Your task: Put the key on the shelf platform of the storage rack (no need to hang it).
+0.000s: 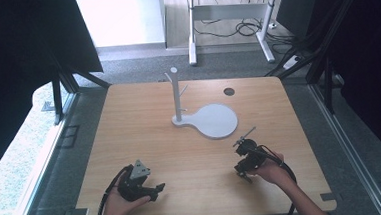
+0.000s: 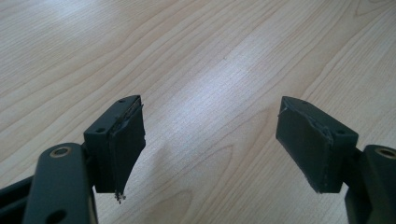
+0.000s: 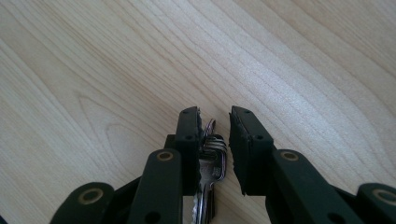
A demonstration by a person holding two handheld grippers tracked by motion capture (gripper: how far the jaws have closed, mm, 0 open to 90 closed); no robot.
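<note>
A bunch of silver keys on a ring (image 3: 211, 173) sits between the jaws of my right gripper (image 3: 215, 116), which is shut on it just above the wooden table (image 3: 93, 70). In the high view the right gripper (image 1: 245, 170) is at the front right, held in a hand. My left gripper (image 1: 156, 189) rests at the front left with its jaws pointing right. In its own view the left gripper (image 2: 210, 140) is open wide over bare wood. A white stand (image 1: 176, 96) with short pegs rises from a round white base (image 1: 217, 122) at the table's middle back.
A dark round cable hole (image 1: 229, 91) lies in the table behind the stand's base. Black cables trail from both grippers over the front edge. Dark frames and curtains flank the table; a desk frame stands on the floor beyond.
</note>
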